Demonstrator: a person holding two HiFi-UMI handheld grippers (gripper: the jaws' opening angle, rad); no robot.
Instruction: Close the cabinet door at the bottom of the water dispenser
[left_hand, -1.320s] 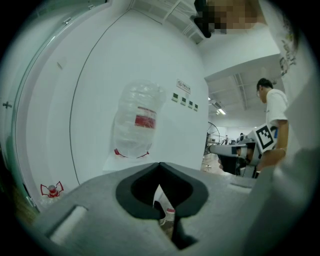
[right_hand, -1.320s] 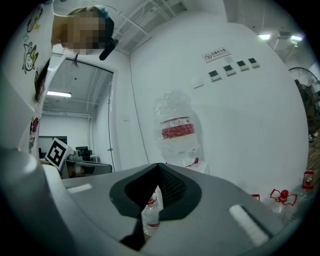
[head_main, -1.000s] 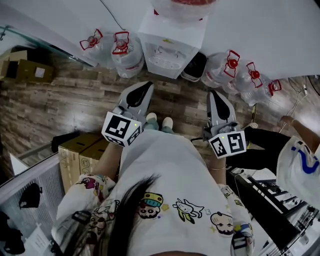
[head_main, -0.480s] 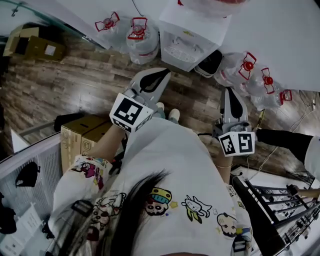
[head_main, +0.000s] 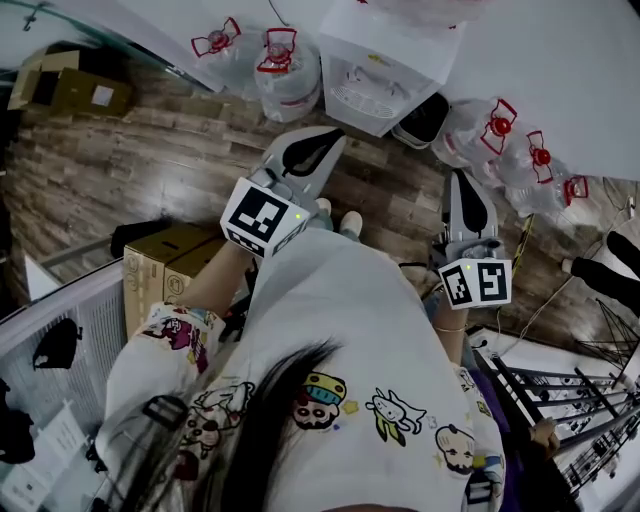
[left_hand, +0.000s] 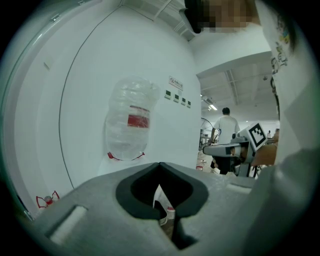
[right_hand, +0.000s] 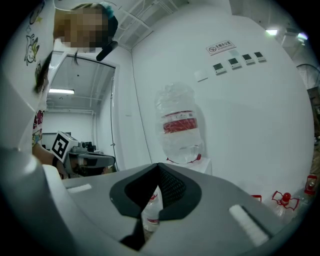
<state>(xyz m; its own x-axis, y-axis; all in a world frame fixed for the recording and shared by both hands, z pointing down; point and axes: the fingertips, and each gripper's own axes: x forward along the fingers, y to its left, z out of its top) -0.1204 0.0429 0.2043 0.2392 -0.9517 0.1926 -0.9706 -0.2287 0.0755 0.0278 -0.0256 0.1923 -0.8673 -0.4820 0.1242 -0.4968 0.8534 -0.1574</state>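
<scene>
The white water dispenser stands against the wall at the top of the head view, with an upturned bottle on it; its lower cabinet door is hidden from every view. My left gripper is shut and empty, pointing at the dispenser's left front corner from a short way off. My right gripper is also shut and empty. It hovers to the right of the dispenser, over the wood floor. In the right gripper view the upturned bottle stands ahead, above the closed jaws.
Large water bottles stand left of the dispenser and more bottles lie to its right. A black bin sits beside the dispenser. Cardboard boxes are at my left, a metal rack at my right. A person stands far off.
The head view has swung, so the dispenser now sits further right and higher. The person's white sleeve at the right edge has left the picture. Both grippers stay shut.
</scene>
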